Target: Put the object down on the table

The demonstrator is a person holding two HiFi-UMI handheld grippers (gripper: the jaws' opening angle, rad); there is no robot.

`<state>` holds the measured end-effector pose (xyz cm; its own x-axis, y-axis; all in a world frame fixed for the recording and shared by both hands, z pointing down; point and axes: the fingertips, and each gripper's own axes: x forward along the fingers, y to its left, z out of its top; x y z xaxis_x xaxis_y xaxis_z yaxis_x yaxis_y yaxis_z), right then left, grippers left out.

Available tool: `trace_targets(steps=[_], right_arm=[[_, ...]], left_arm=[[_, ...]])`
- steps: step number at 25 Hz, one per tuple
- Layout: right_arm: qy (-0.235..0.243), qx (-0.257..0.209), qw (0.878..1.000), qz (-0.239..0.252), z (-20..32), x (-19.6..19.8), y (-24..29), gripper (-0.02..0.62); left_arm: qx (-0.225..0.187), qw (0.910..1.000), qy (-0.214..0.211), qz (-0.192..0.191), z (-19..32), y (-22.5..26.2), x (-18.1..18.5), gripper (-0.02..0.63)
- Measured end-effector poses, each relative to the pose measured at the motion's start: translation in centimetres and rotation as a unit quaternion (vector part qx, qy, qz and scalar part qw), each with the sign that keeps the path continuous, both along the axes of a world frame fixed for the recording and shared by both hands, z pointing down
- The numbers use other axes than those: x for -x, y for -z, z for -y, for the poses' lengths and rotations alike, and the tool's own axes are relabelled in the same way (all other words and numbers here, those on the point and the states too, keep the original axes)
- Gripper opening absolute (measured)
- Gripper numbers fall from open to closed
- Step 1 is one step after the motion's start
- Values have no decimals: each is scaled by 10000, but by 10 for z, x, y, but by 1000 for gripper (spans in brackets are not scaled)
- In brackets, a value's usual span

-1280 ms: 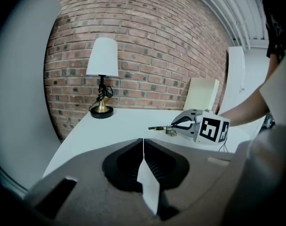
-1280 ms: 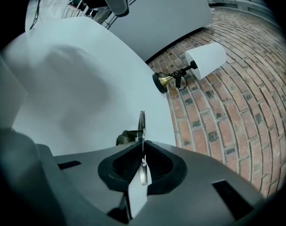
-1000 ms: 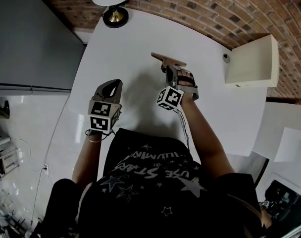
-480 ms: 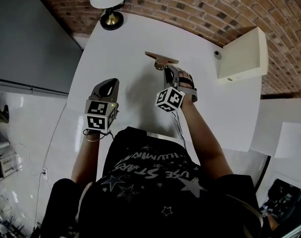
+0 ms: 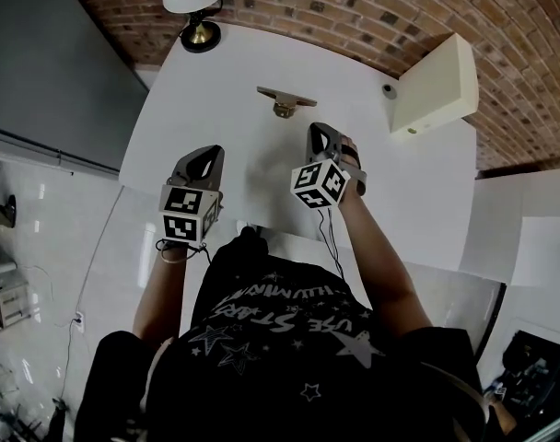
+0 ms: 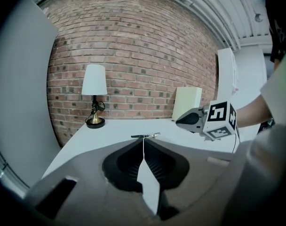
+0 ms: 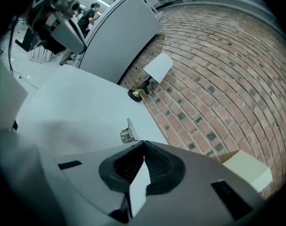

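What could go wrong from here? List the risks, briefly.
1. The object rests on the table, apart from both tongs, seemingly perched on its small brass fitting; a bump might tip it.
2. The right tongs, shut and empty, point at it; a forward push could shove it toward the wall-side table edge.

Bright, even room light. White counter (image 5: 215,109) nearly blown out, shadows faint and soft. Heavy fisheye curves brick wall (image 5: 354,17); black vignette rings both gripper views. Closest foreground soft, background sharp.
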<state>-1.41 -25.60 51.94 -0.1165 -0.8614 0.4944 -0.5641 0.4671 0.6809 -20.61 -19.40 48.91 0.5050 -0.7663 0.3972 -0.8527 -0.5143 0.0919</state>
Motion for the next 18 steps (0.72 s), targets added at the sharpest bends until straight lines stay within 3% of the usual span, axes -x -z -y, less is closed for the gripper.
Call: trace_targets(steps=[7, 18], right_arm=[[186, -95, 9985, 503, -45, -9, 24, 3], [137, -60, 9932, 1154, -131, -58, 35, 2]], left_arm=[[-137, 9999, 64, 6, -43, 10, -26, 21], [-213, 9995, 246, 55, -134, 11, -73, 21]])
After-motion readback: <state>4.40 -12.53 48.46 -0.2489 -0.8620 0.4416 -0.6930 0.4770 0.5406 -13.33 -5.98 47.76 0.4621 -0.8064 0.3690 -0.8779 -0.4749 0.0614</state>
